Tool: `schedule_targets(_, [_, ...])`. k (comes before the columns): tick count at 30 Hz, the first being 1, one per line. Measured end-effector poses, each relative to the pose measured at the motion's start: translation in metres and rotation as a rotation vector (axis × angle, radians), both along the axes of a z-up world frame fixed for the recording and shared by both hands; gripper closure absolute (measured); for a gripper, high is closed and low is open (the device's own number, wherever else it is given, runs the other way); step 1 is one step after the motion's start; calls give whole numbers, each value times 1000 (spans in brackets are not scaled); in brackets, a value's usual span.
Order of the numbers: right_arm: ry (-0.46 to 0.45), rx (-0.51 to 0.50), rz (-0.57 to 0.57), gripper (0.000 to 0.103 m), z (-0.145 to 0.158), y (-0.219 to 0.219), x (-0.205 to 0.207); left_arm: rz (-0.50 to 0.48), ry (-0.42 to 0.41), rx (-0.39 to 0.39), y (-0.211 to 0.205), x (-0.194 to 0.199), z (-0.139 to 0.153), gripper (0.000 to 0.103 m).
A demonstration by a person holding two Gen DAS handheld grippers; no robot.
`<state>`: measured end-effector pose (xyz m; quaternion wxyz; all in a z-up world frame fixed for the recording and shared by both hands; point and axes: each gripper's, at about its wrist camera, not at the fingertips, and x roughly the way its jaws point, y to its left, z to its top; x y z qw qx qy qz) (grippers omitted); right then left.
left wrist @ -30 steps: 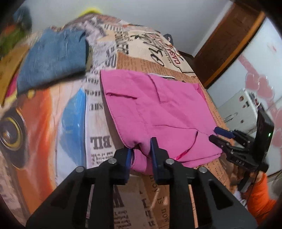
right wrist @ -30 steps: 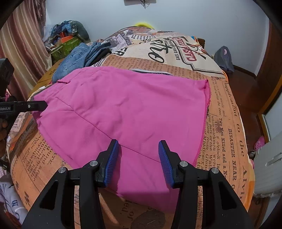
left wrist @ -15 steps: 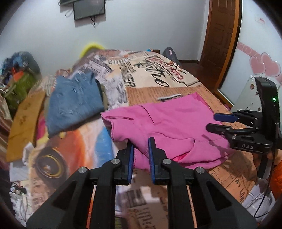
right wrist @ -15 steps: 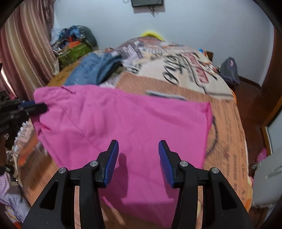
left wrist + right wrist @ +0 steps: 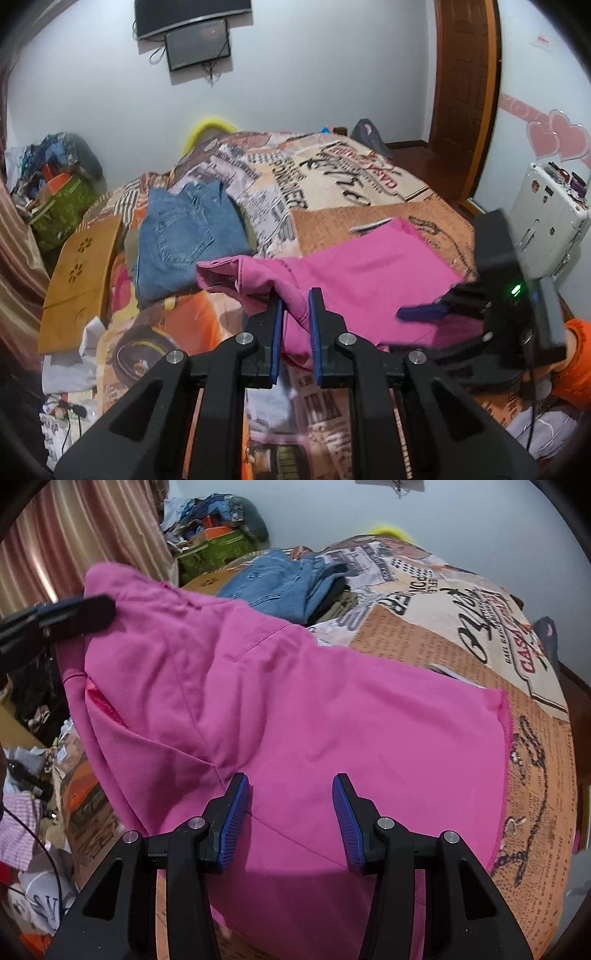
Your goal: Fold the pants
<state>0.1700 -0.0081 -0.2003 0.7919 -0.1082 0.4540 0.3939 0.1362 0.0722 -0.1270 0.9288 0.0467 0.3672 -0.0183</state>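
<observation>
Two grippers here, and only one has anything in it. The left gripper (image 5: 295, 314) is pinched down narrow on a bunched corner of the pink pants (image 5: 369, 273), looks like the waist end, lifted clear of the bed (image 5: 369, 218). The right gripper (image 5: 291, 812) is spread wide with nothing between its fingers, hovering over the near edge of the pants (image 5: 295, 720).

Where it all sits: in the right view the pants run long-ways from about 10 o'clock, where the left gripper (image 5: 74, 616) has them hoisted, down to the hem around 3 o'clock, which lies flat on the bed (image 5: 535, 775). So the long axis goes pretty much crosswise in front of the right gripper, and the cloth sits right at 12 o'clock from its fingers. The right one is clearly nearer the loose lower edge and the hem.

My guess is the next move turns on that: right grabs the slack edge below it while left carries the raised end over toward 3 o'clock.

Room-wise, past the hem there's bare bedspread before the bed's edge. Folded jeans (image 5: 184, 236) sit off at 10 o'clock in the left view, just beside the pants' far corner, so I'd keep the fold away from those. Near edge of the cloth droops over the bed side.
</observation>
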Motion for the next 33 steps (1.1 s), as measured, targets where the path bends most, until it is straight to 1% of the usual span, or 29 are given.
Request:
schedule_targets(2, [16, 13, 8, 57, -1, 1, -2, -25, -19, -1, -9, 3, 6, 90])
schedule_targets(5, [43, 44, 11, 58, 0, -3, -2, -75, -50, 44, -31, 4, 14, 91])
schedule_targets(8, [81, 88, -22, 58, 3, -15, 1, -129, -74, 99, -53, 4, 19, 90])
schedule_targets(11, [85, 122, -75, 58, 10, -38, 0, -168, -81, 115, -68, 4, 21, 90])
schedule_targets(13, [72, 131, -118, 58, 14, -56, -1, -187, -81, 113, -75, 6, 22, 91])
schedule_targets(15, [51, 114, -163, 57, 15, -77, -3, -202, -78, 108, -82, 10, 22, 91])
schedule_targets(18, [52, 83, -191, 57, 9, -94, -5, -233, -64, 91, -96, 18, 20, 91])
schedule_targets(21, [84, 83, -192, 57, -2, -94, -3, -260, -60, 99, -114, 26, 16, 91])
schedule_targets(23, [67, 86, -194, 57, -3, -94, -4, -277, -54, 96, -124, 32, 15, 91])
schedule_targets(26, [59, 92, -196, 56, -3, -94, -5, -303, -36, 70, -138, 43, 13, 91])
schedule_targets(30, [65, 120, -205, 56, -6, -98, -5, -337, 2, 10, -155, 59, 8, 91])
schedule_targets(33, [70, 140, -209, 56, -5, -100, -6, -353, 15, -1, -167, 65, 3, 92])
